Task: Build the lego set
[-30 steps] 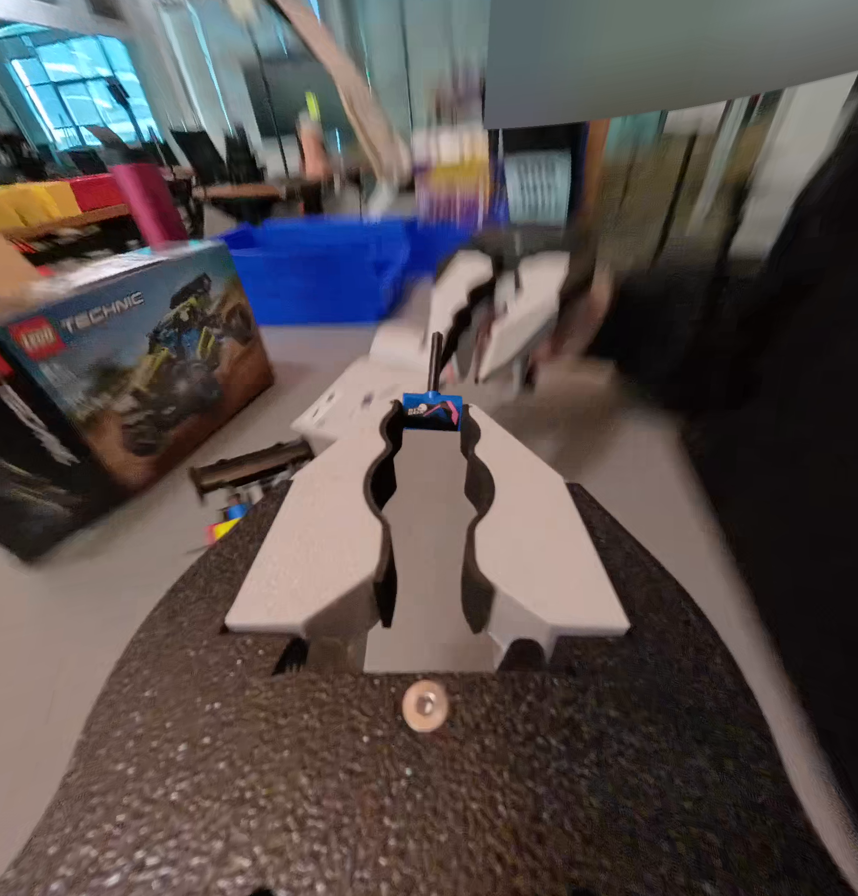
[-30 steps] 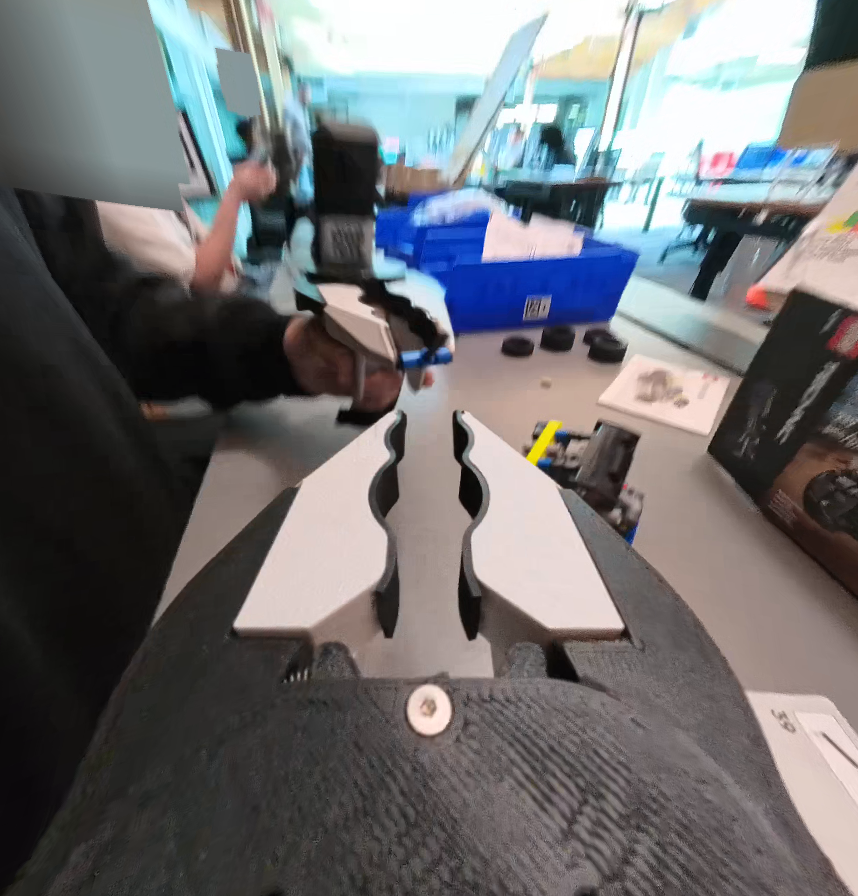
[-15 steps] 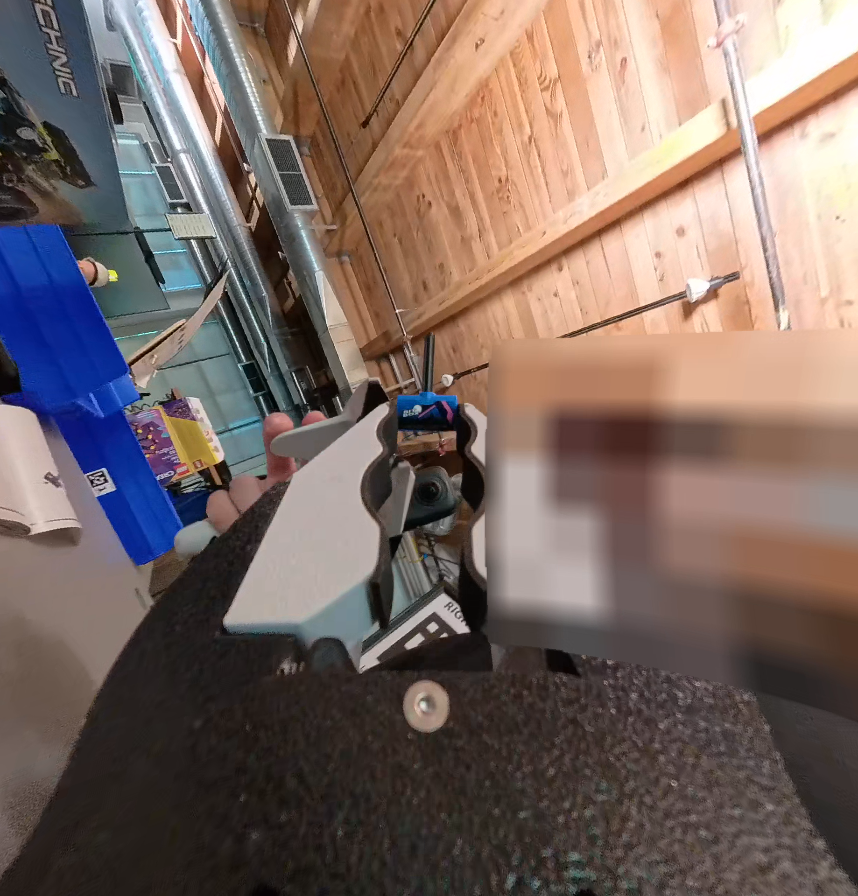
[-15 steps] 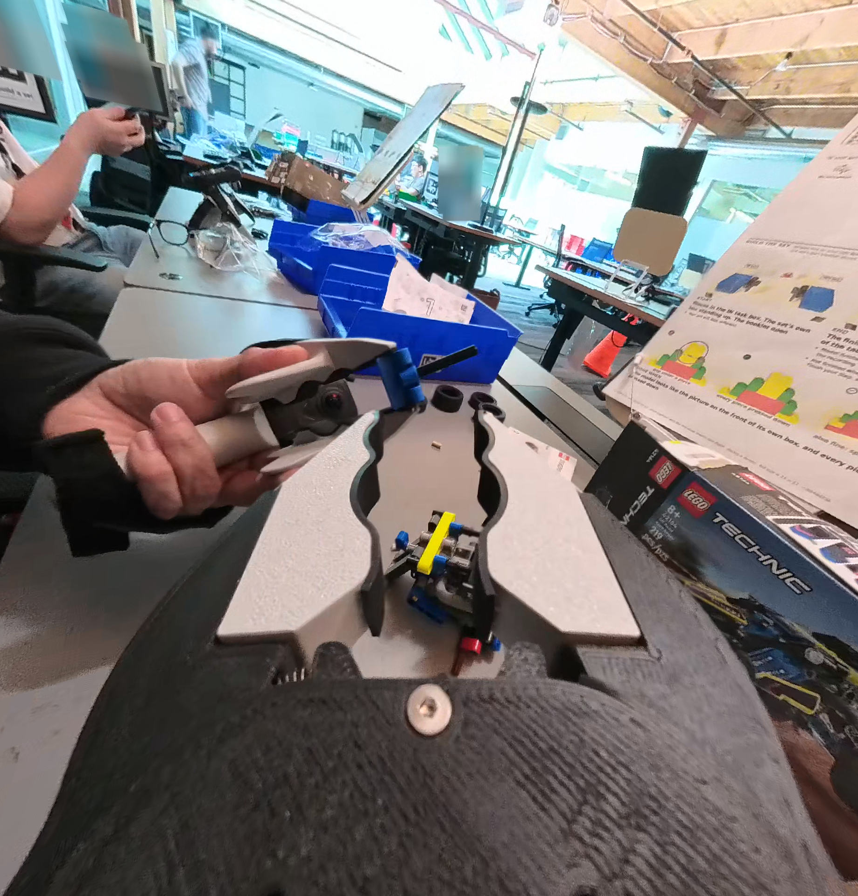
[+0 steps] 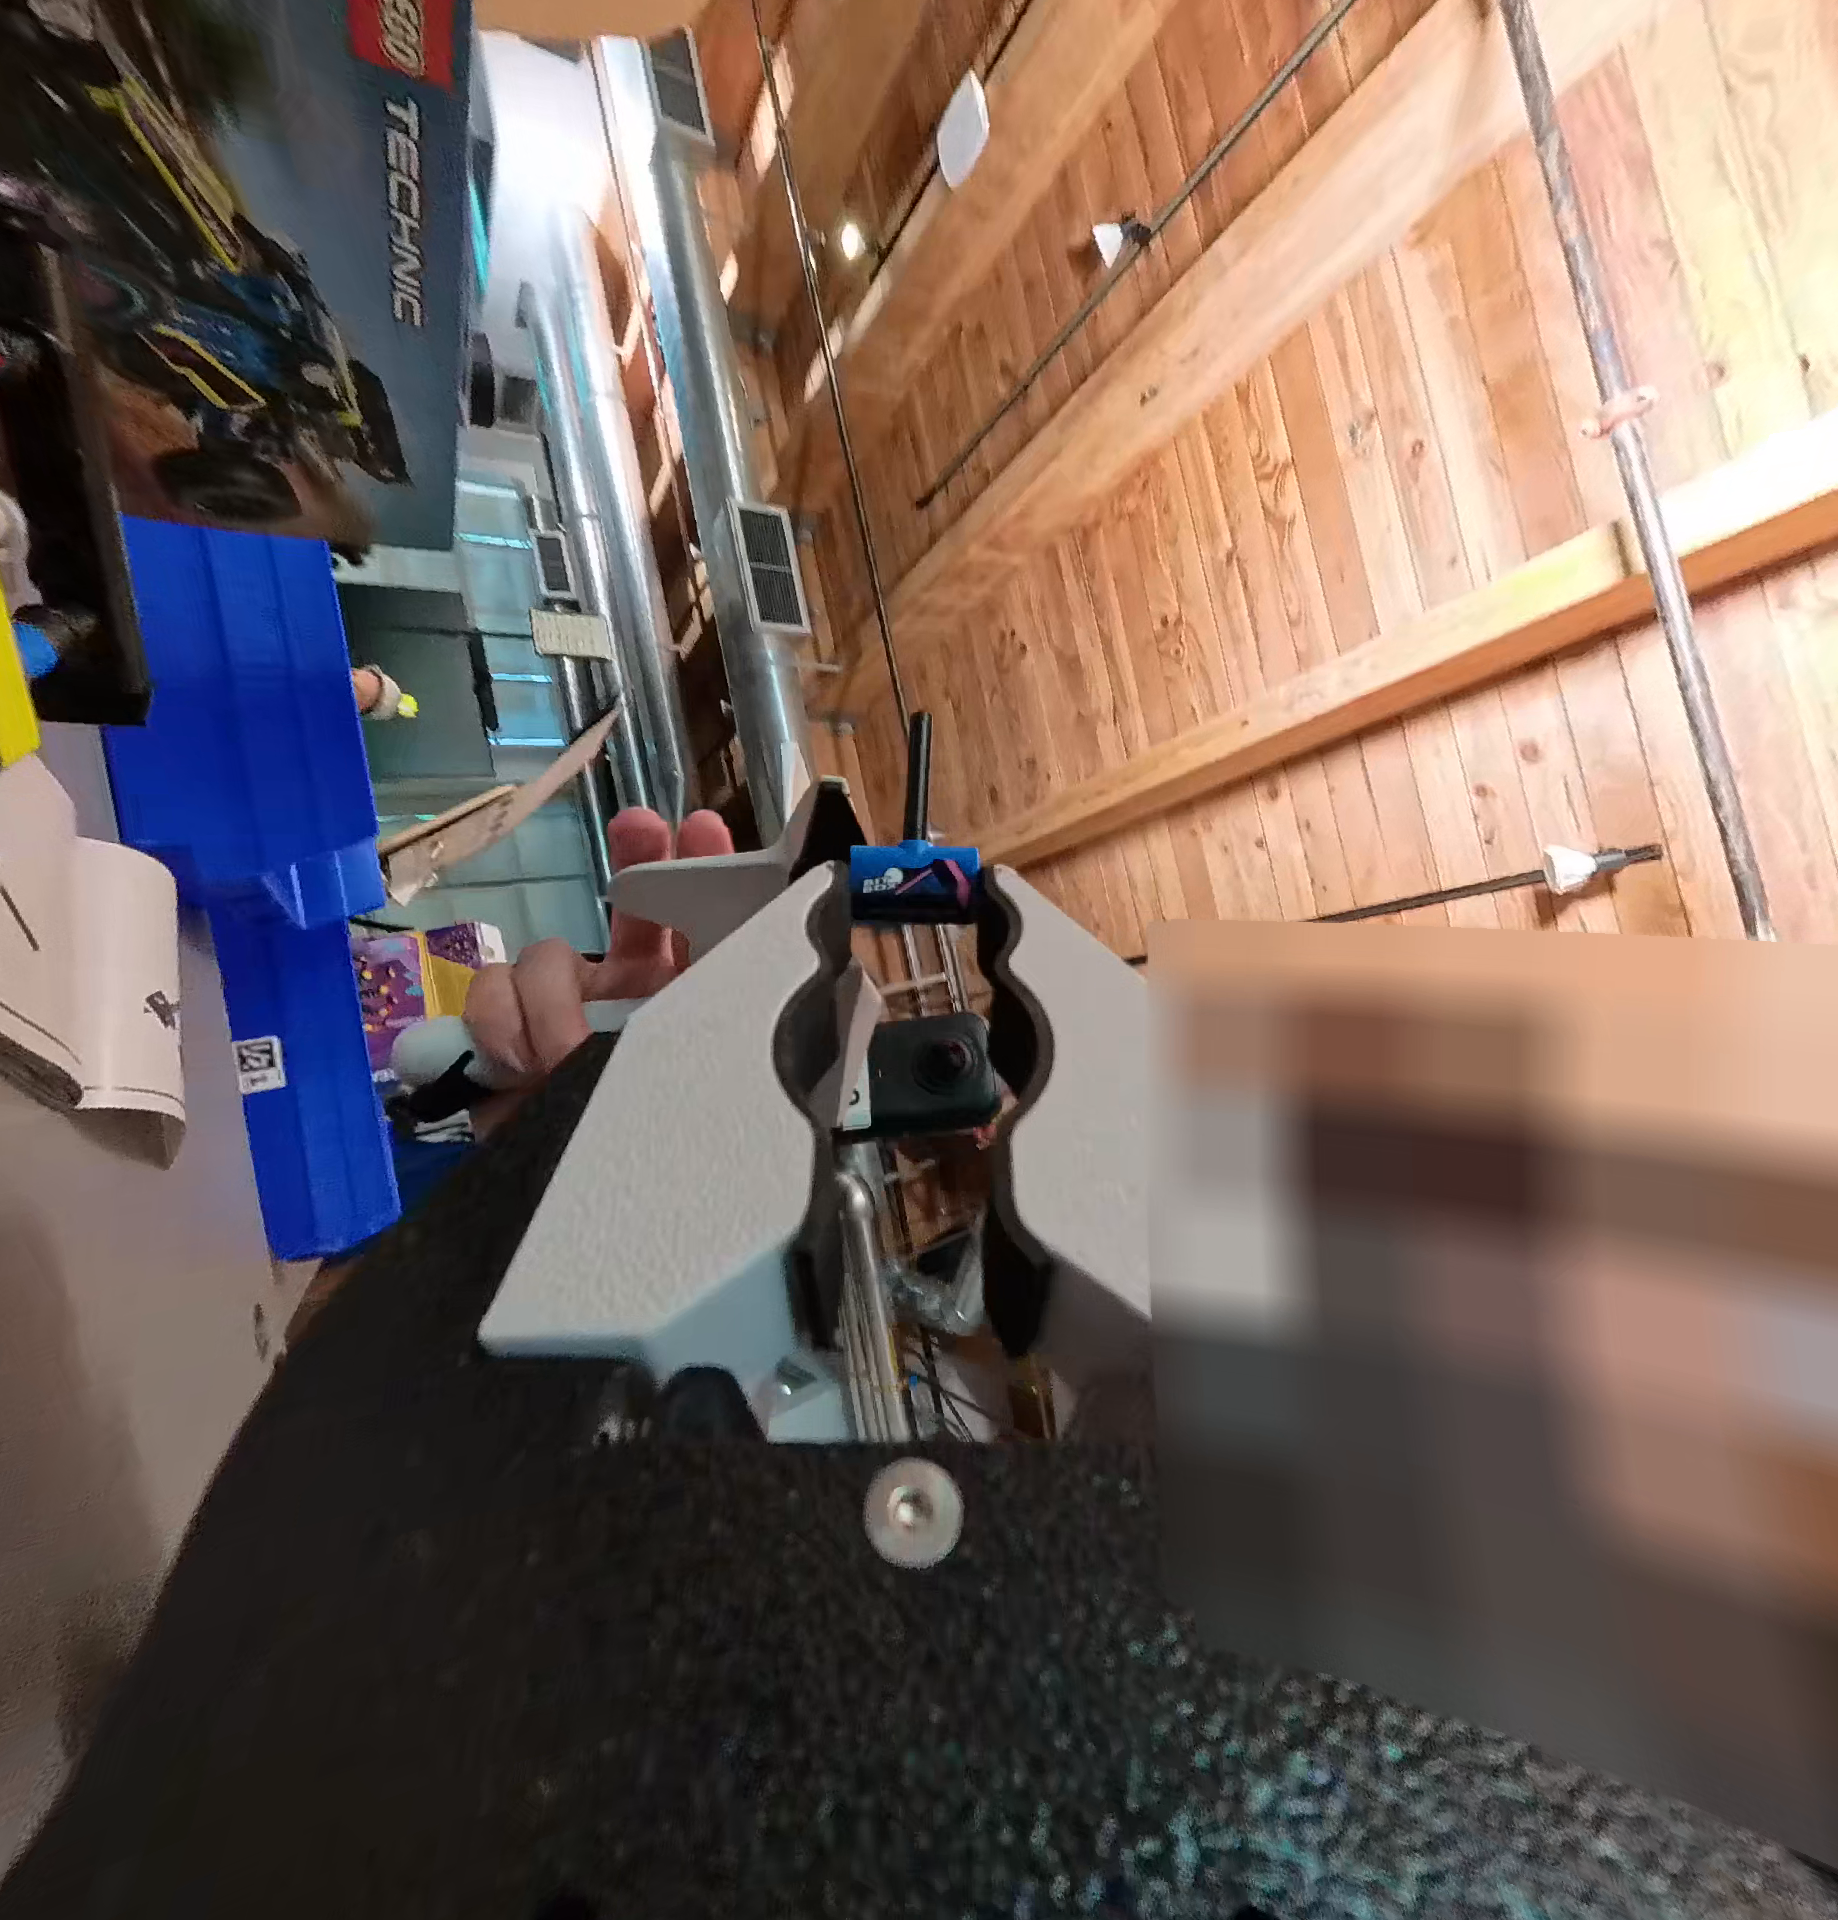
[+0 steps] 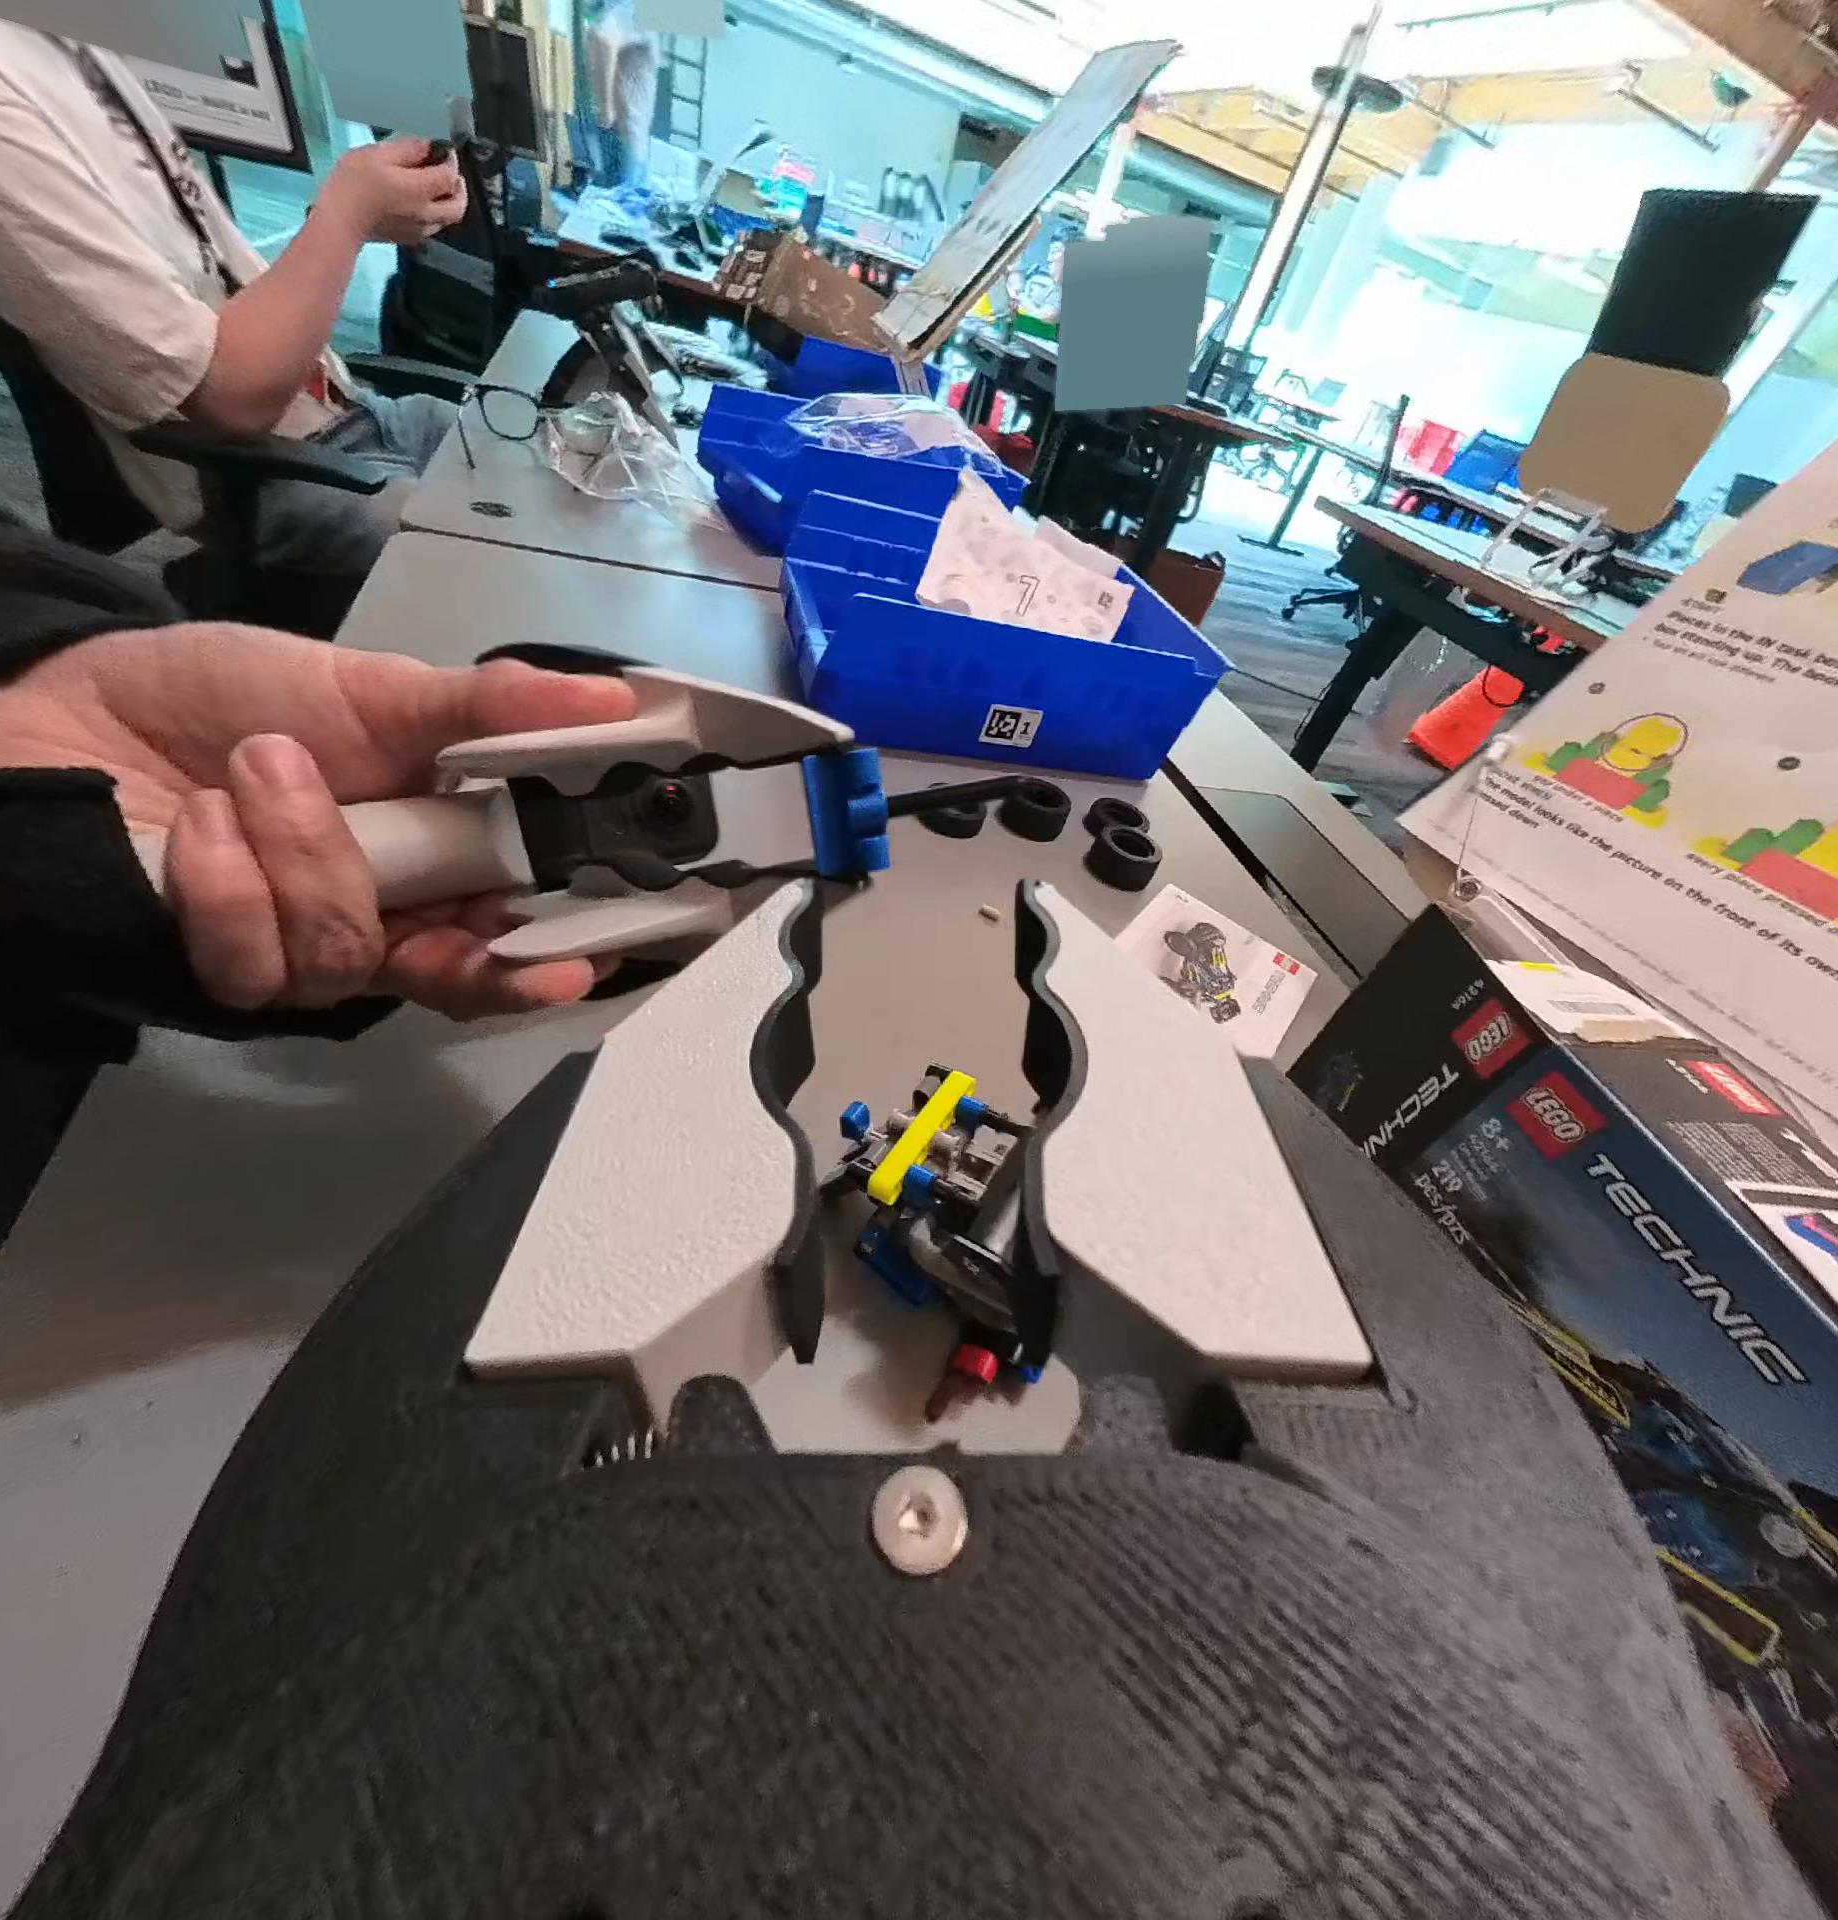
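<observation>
Since a second ago you've swung both hand-held grippers sideways: left (image 5: 915,894) clamps the blue piece (image 5: 915,896) with axle, right (image 6: 920,899) spread wide over the chassis (image 6: 920,1174); wheels (image 6: 1040,810) at 12 o'clock remain unfitted.

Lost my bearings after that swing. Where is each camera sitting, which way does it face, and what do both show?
Left wrist view: on the left gripper, rolled sideways and aimed up at the wooden ceiling; its own fingers pinch the blue piece.
Right wrist view: on the right gripper, looking along the table; its open fingers frame the small model, untouched.
Shared: each sees the other gripper, plus the blue piece, blue bin and box.
</observation>
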